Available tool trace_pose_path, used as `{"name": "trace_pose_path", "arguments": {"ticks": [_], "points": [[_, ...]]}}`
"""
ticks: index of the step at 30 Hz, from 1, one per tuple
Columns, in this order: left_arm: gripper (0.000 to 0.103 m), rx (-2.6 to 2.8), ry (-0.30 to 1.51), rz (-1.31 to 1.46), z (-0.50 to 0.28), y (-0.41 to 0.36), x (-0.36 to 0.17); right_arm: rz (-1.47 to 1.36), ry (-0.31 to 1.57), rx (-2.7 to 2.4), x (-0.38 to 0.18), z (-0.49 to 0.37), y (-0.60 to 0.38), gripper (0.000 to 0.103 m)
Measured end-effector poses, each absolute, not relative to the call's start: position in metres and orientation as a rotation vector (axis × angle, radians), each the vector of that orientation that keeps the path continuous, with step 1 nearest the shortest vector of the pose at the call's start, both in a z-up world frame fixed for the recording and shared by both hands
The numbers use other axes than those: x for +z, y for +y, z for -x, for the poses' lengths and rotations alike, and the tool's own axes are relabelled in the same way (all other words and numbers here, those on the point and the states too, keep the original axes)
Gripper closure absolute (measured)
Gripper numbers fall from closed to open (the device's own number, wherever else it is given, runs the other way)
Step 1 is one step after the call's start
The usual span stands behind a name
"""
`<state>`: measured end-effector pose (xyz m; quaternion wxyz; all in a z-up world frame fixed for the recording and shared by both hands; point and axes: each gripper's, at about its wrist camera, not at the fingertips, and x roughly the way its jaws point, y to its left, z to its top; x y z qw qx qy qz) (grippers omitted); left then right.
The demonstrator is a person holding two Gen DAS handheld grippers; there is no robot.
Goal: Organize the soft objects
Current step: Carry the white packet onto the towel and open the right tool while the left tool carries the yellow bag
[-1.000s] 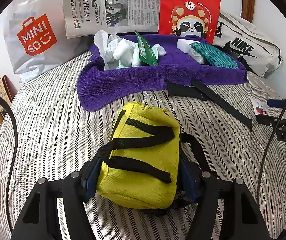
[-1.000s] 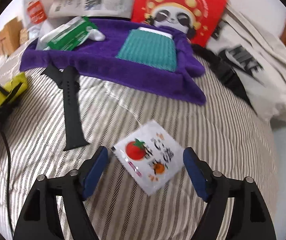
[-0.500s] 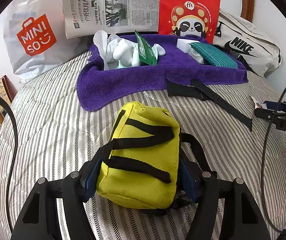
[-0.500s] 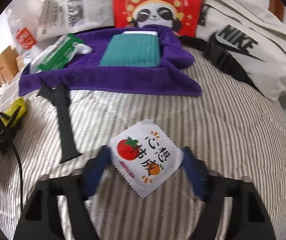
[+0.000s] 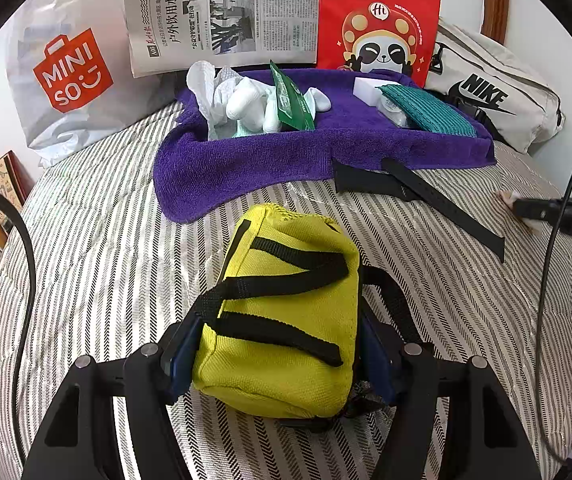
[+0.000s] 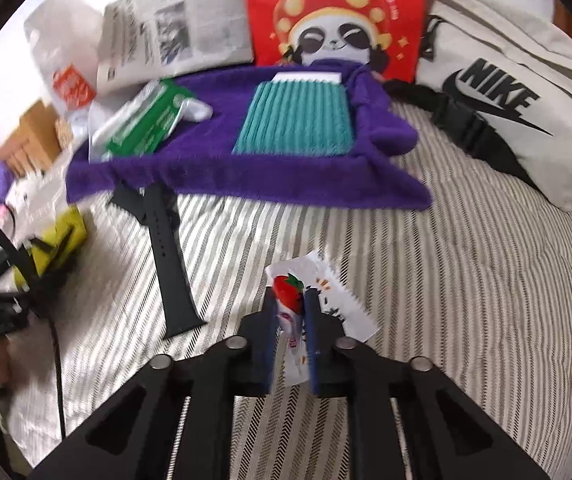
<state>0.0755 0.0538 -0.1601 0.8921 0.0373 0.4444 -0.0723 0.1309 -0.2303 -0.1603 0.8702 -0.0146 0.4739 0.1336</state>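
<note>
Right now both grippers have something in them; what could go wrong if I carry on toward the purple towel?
The right gripper has just closed on the white sachet, which is crumpled and folded between the jaws; it may slip out or tear.

The yellow pouch in the left gripper trails black straps that could snag.

The black watch strap lies across the way to the purple towel and could get dragged along.
</note>
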Motion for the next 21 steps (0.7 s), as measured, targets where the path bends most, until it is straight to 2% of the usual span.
{"name": "trace_pose_path", "arguments": {"ticks": [4,9,15,21], "points": [[0.038,-0.146,0.920,-0.079,-0.075,0.054,-0.160,0.050,0.994,0.252,-0.153,-0.130,-0.232,0.096],[0.046,-0.138,0.909,-0.095,-0.073,0.053,-0.158,0.061,0.966,0.228,-0.142,-0.127,-0.236,0.097],[0.051,-0.189,0.920,-0.014,-0.075,0.059,-0.147,0.034,0.962,0.223,-0.132,-0.127,-0.243,0.097],[0.051,-0.203,0.904,0.018,-0.073,0.065,-0.129,0.015,0.945,0.231,-0.122,-0.128,-0.244,0.097]]}}
